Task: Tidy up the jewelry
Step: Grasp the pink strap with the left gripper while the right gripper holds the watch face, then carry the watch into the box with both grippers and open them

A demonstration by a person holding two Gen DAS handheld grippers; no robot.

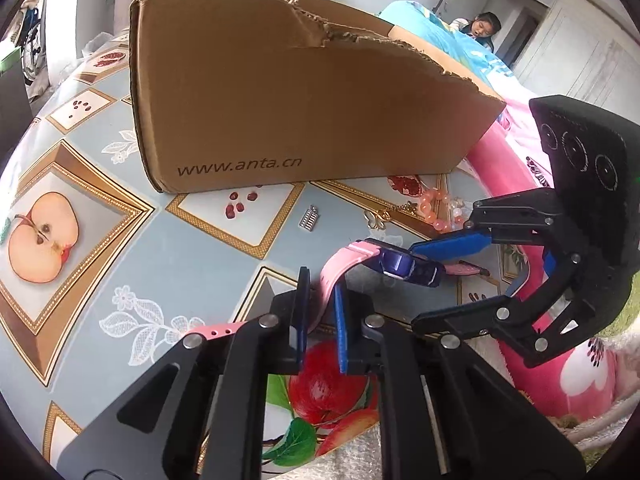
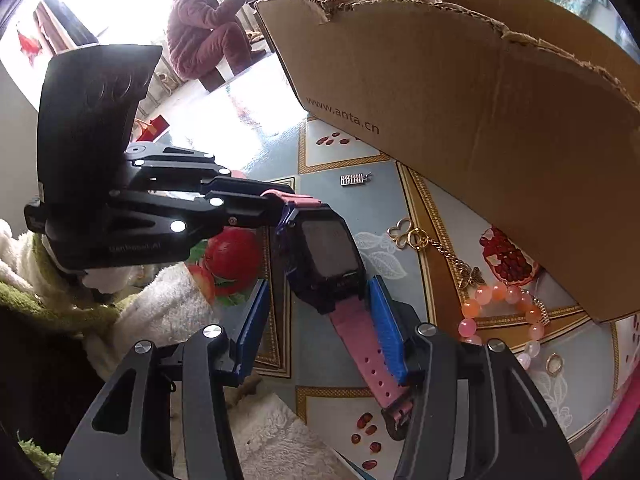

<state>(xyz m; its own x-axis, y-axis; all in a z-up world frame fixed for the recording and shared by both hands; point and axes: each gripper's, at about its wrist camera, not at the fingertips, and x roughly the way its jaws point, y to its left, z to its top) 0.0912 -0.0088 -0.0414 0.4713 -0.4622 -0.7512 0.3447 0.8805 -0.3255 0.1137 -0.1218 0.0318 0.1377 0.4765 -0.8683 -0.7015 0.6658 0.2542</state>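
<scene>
The left fingers [image 1: 320, 320] pinched the strap of the pink watch [image 2: 328, 256]; the right fingers [image 2: 316, 328] stood half open around its other strap, not gripping. Held by one thin strap only, the watch could slip and fall on the table [image 1: 192, 256].

Daylight flooding both views, scene staying bright overall. In right wrist view, window area [image 2: 120, 4] blowing out to white, throwing strong glare streak across surface [image 2: 248, 120]. Metal pins on left hand-held gripper [image 2: 276, 204] catching hot reflections. In left wrist view, light falling softer and more even; cardboard box [image 1: 280, 92] casting faint shadow at its base. Fisheye bending straight edges heavily, dark vignette closing in at corners. Nearest gripper parts looking slightly soft; distant room detail smearing near rim.
</scene>
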